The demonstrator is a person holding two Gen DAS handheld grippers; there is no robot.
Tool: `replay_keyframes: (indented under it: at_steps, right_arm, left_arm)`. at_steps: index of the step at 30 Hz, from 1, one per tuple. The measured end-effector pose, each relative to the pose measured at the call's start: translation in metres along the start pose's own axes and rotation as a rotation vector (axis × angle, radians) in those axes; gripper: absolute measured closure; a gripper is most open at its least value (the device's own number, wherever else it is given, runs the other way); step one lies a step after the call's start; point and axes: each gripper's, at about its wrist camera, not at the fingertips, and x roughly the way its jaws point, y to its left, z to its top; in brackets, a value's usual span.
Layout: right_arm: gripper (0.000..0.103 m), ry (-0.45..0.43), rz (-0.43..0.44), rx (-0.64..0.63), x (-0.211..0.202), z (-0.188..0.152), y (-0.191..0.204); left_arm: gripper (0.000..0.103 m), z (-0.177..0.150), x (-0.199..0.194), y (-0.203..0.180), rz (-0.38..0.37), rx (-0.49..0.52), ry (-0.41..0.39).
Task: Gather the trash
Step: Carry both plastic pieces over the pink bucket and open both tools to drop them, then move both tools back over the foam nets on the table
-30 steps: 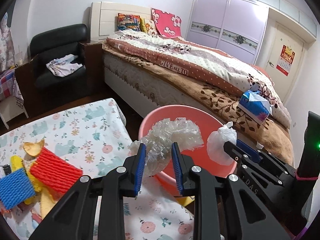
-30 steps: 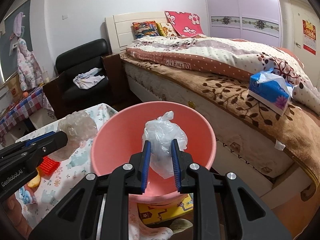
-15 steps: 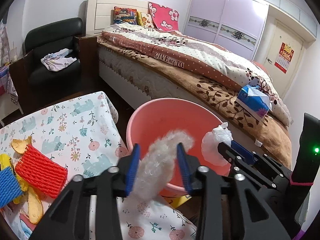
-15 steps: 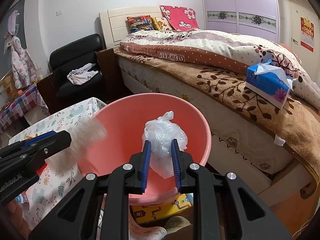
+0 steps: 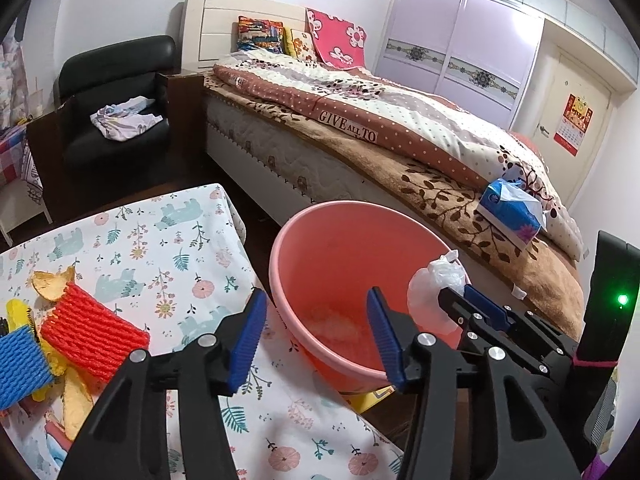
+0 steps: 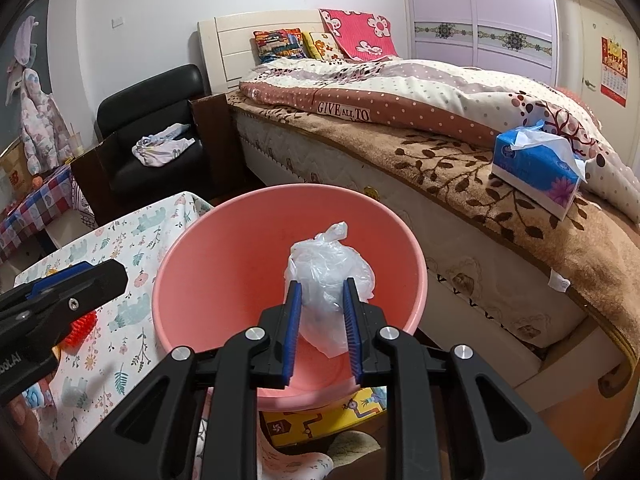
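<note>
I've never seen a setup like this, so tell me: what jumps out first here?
A big pink basin sits between the flowered table and the bed. Over it, the right hand-held gripper pinches a crumpled clear plastic bag, while the left hand-held gripper hangs open and empty.

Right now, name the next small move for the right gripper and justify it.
Probably open the right gripper. It is shut on the crumpled clear plastic bag, which hangs over the mouth of the pink basin. The left gripper stands open and empty, with bubble wrap lying in the basin bottom, so letting go should drop the bag in too.
</note>
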Motion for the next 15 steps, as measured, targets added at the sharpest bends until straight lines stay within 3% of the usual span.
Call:
replay_keyframes:
  at_steps: [10, 15]
  right_arm:
    - [0.058, 0.012, 0.004, 0.014, -0.004, 0.002, 0.005]
    - [0.056, 0.003, 0.012, -0.001, -0.011, 0.001, 0.012]
  left_arm:
    - [0.046, -0.002, -0.014, 0.01, 0.005, -0.023, -0.02]
    - [0.045, -0.003, -0.022, 0.017, 0.013, -0.032, -0.031]
